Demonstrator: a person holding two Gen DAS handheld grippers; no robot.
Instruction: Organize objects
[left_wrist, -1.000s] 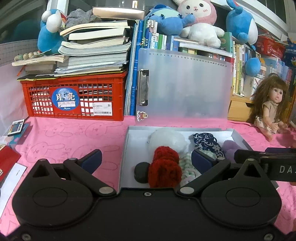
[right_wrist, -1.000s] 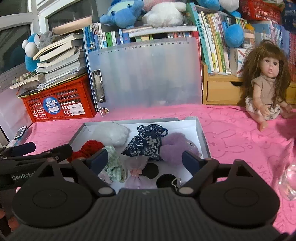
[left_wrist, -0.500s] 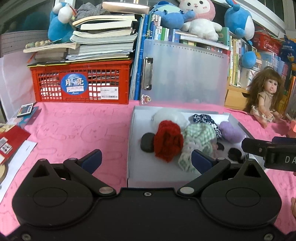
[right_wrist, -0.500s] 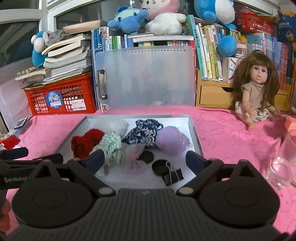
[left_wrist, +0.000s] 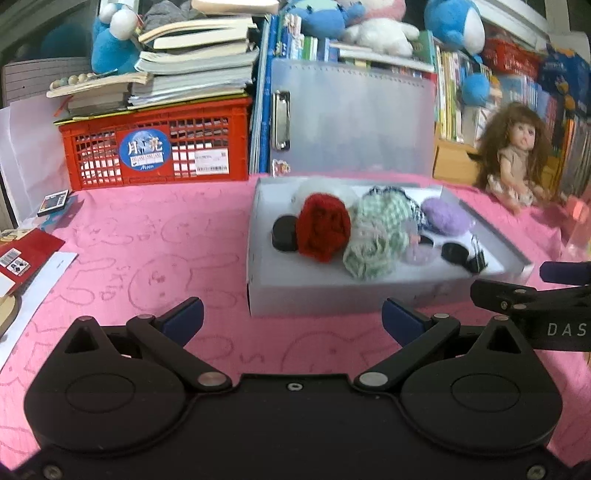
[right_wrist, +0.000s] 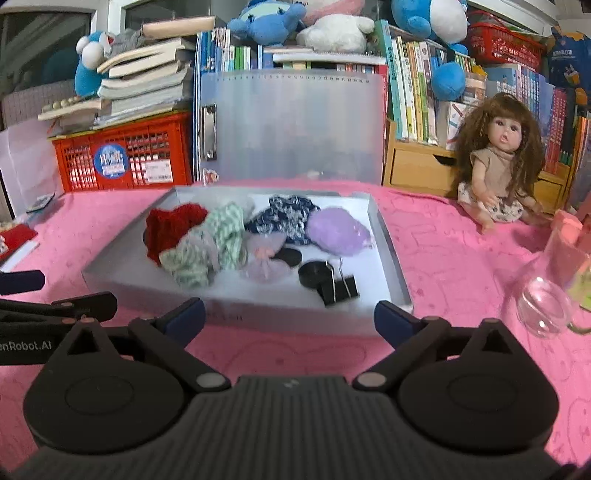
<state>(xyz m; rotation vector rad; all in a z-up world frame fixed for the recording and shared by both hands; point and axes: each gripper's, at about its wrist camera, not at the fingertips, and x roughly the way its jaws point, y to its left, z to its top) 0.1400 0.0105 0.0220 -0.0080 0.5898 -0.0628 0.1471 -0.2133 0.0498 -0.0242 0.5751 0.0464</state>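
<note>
as both claws draw back from the grey tray (right_wrist: 384, 236), left claw (left_wrist: 291, 317) gapes empty, right claw (right_wrist: 288, 317) is opening, empty; scrunchies (right_wrist: 173, 232) remain unsorted inside.

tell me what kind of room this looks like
Most likely a child's room or home study corner: stuffed toys sit atop rows of books, a doll sits on the pink cloth, and a red crate holds stacked books.
</note>
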